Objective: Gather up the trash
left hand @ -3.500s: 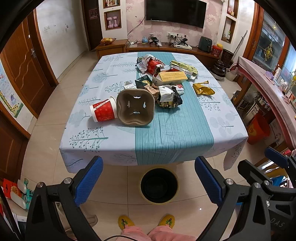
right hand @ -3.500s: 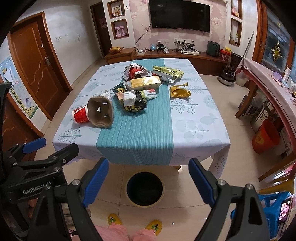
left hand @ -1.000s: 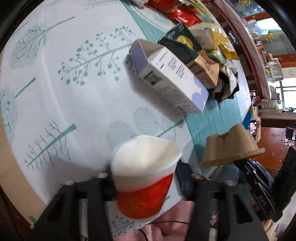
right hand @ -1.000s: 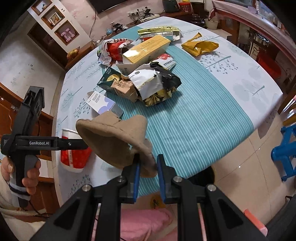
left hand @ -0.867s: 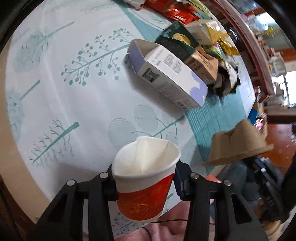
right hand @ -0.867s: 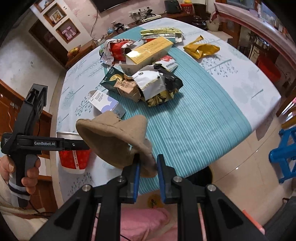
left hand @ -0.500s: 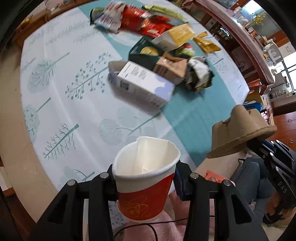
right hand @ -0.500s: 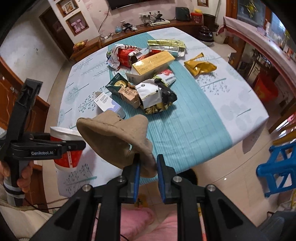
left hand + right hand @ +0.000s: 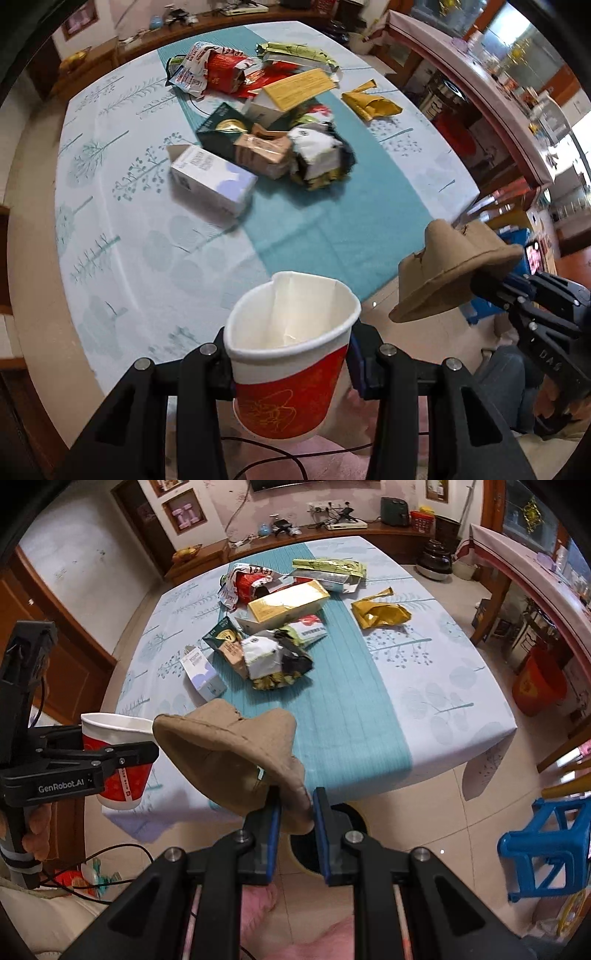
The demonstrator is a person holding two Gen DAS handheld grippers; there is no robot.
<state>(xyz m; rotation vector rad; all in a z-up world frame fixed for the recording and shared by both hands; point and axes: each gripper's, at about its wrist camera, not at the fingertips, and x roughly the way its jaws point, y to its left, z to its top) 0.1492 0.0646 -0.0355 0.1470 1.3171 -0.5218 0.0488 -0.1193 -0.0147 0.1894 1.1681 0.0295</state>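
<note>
**Cup and pulp tray held off the tabletop edge**

Tongs on the left (image 9: 291, 363) clamp a red paper cup (image 9: 290, 369) by its sides, mouth up and dented. The right tongs (image 9: 295, 812) pinch one corner of a brown pulp cup tray (image 9: 229, 753), held above a dark round bin (image 9: 325, 838) on the floor. Beyond, on the tabletop (image 9: 424, 701), lie a white carton (image 9: 203, 672), crumpled wrappers (image 9: 273, 657), a yellow box (image 9: 288, 602) and a gold pouch (image 9: 380, 613).
</note>
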